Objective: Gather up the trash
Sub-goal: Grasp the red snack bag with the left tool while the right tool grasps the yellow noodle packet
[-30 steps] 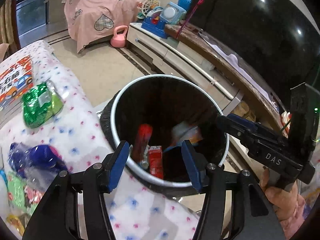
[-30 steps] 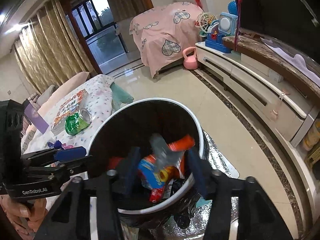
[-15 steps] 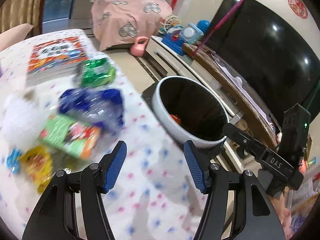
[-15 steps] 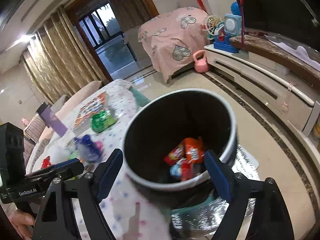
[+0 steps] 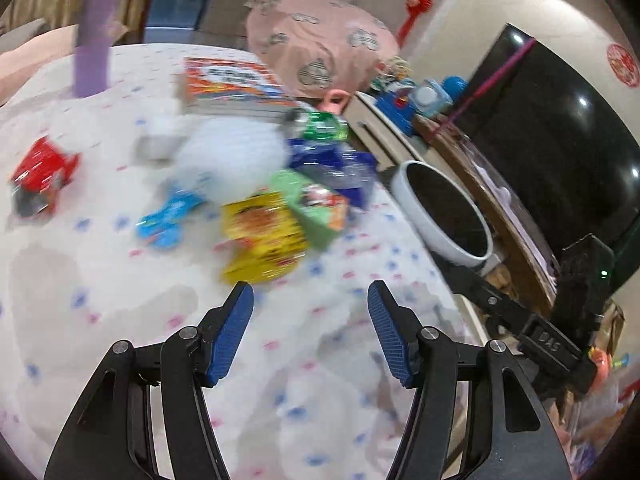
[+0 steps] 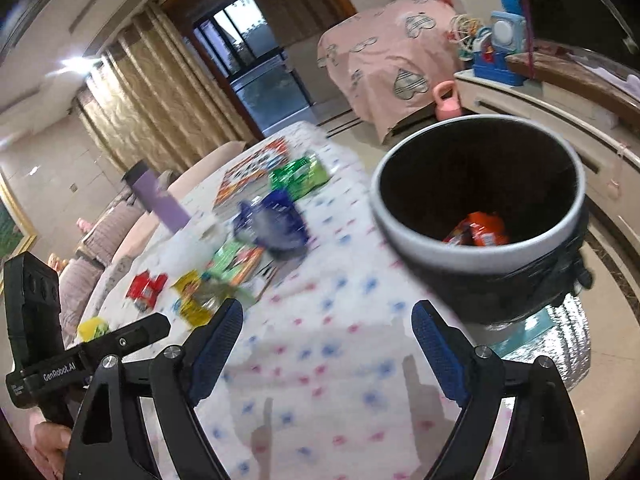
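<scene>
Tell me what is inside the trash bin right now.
In the right wrist view the trash bin holds orange-red snack wrappers near the bottom. The near wall hides the rest of the floor, so more may lie there unseen.

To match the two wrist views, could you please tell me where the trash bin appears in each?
Left wrist: trash bin sits right of centre, beyond the table edge.
Right wrist: trash bin fills the right half, wrappers inside.
Shared landmark: the purple bottle standing on the table.

On the white dotted tablecloth (image 5: 120,280) lie perhaps seven crumpled snack wrappers, though blur muddies the count. One purple cylindrical flask (image 5: 94,36) and one stack of books (image 5: 232,88) also sit on it.
</scene>
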